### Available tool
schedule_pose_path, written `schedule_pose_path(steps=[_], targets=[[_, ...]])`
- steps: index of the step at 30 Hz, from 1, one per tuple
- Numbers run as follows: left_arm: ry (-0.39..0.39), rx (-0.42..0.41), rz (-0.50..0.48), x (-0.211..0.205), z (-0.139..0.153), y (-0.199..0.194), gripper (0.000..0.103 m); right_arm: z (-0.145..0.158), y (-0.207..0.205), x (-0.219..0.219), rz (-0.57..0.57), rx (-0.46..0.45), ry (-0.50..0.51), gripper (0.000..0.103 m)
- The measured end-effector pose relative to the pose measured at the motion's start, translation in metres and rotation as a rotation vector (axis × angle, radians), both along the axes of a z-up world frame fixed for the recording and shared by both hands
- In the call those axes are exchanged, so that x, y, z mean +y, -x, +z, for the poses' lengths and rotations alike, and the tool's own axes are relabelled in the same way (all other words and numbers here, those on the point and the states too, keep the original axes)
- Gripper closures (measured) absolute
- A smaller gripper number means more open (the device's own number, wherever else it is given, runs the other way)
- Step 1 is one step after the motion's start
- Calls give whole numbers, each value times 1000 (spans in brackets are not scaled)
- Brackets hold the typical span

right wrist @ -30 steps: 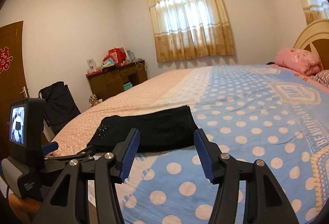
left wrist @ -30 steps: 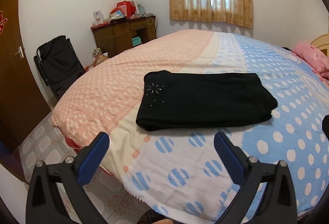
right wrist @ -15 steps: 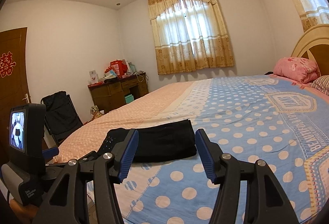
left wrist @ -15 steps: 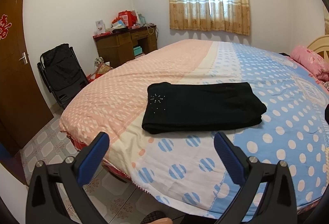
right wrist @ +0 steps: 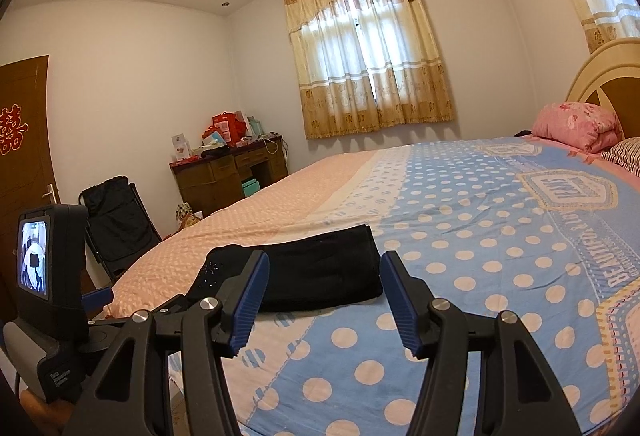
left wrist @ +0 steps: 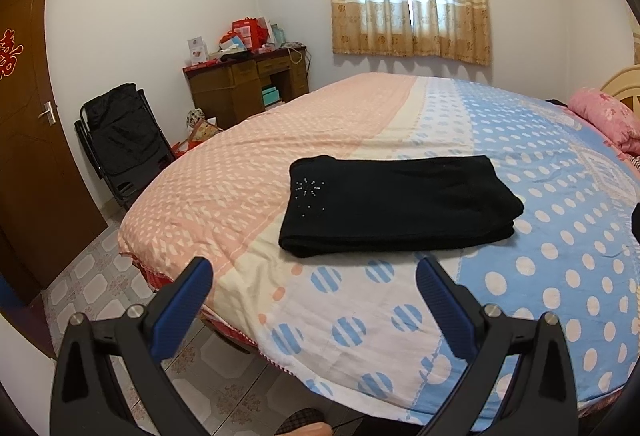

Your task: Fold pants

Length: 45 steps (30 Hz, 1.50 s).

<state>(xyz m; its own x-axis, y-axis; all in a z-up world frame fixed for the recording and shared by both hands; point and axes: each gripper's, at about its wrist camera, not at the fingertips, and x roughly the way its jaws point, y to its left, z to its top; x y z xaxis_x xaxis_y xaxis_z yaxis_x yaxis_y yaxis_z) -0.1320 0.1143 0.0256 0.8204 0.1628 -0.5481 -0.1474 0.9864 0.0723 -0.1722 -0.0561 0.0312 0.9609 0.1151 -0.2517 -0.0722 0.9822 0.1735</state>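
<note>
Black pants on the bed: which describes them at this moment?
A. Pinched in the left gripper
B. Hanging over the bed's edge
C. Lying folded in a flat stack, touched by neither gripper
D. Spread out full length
C: the black pants lie folded in a neat rectangle on the quilt, with the left gripper and right gripper both open and short of them.

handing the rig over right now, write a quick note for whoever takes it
Left gripper: open, holding nothing, short of the bed's near edge.
Right gripper: open, holding nothing, above the bedspread.
Pants: folded into a flat black rectangle on the bedspread near the bed's foot end, with the sparkly star on top at its left end. Neither gripper touches them.
Done: the fold looks finished.
Left: probably nothing, at most squaring the edges.
</note>
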Motion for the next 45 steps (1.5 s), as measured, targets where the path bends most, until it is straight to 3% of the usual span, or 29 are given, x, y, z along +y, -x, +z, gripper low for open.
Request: schedule_pose_path(steps=[34, 41, 45], targets=[[-34, -18, 6, -1, 2, -1, 0, 1, 0, -1, -5, -2, 0, 43], [13, -19, -17, 2, 3, -1, 0, 0, 1, -3, -7, 2, -3, 43], [-9, -16, -16, -1, 2, -2, 0, 1, 1, -5, -16, -3, -8, 43]])
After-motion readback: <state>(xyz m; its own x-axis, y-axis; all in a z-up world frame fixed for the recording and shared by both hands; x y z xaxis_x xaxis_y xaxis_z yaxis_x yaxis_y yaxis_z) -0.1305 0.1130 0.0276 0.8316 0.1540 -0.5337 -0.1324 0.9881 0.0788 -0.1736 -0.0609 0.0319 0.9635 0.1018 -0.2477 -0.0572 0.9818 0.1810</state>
